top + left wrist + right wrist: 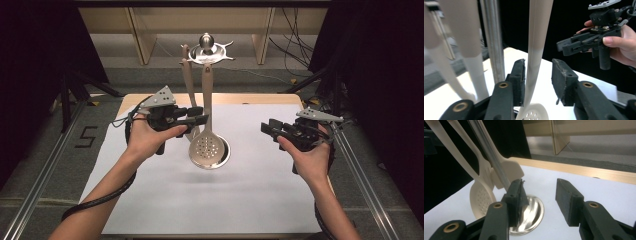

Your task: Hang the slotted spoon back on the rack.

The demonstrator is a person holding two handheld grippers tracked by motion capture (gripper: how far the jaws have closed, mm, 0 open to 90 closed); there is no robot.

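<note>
Left gripper [192, 116], jaws apart, straddles the handle of the slotted spoon [207, 145] hanging from the utensil stand [209, 50]; one pad just beside it, the other clear. Right gripper [272, 131], jaws parted and empty, is held level over the table [210, 200], well apart from the stand.

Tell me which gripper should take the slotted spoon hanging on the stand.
Left. The left gripper already has the slotted spoon handle between its open jaws, probably needing only to close. The right gripper is off to the side, jaws open around nothing.
</note>
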